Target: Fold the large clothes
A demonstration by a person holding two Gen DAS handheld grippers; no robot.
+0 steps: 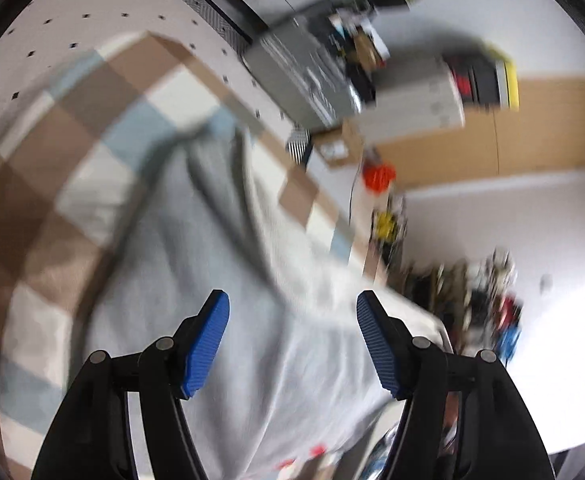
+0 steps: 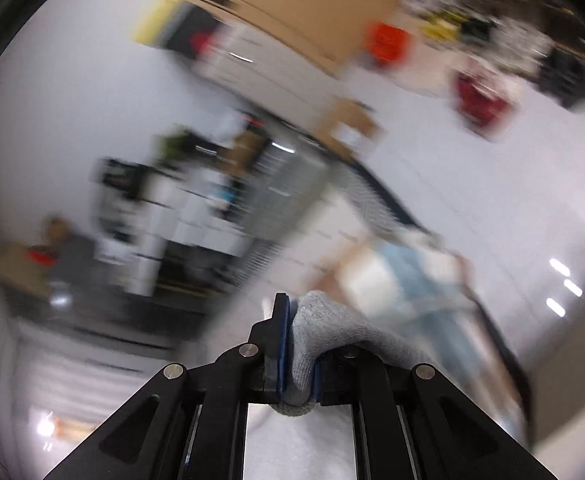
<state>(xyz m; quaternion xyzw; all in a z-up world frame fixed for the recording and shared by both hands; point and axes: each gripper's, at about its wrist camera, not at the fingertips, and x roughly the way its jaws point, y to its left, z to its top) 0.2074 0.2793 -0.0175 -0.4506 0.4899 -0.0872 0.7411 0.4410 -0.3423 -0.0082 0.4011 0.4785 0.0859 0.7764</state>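
We see the pale grey knitted garment (image 1: 220, 248) spread in loose folds over a checked blanket of brown, cream and light blue squares (image 1: 52, 168), with a darker grey fold running diagonally across its middle. The blanket lies on a white surface dotted with small dark marks (image 1: 104, 8); we cannot tell whether this is a bed or a mat. In the left wrist view the left tool (image 1: 292, 340) hangs above the near part of the garment, its blue ribbed pads (image 1: 208, 344) standing well apart with nothing gripped between them; the cloth shows in the gap below. In the right wrist view the right tool (image 2: 296, 344) is clamped on a bunched fold of the same grey knit (image 2: 332, 332), which rises between the nearly closed blue pads and drapes off to the right. Beyond, both views are strongly blurred: we make out a tan wooden panel (image 1: 532, 128) against a white wall, a grey storage unit (image 1: 304, 72), cardboard boxes (image 1: 336, 144) and an orange object (image 1: 378, 176) on the floor
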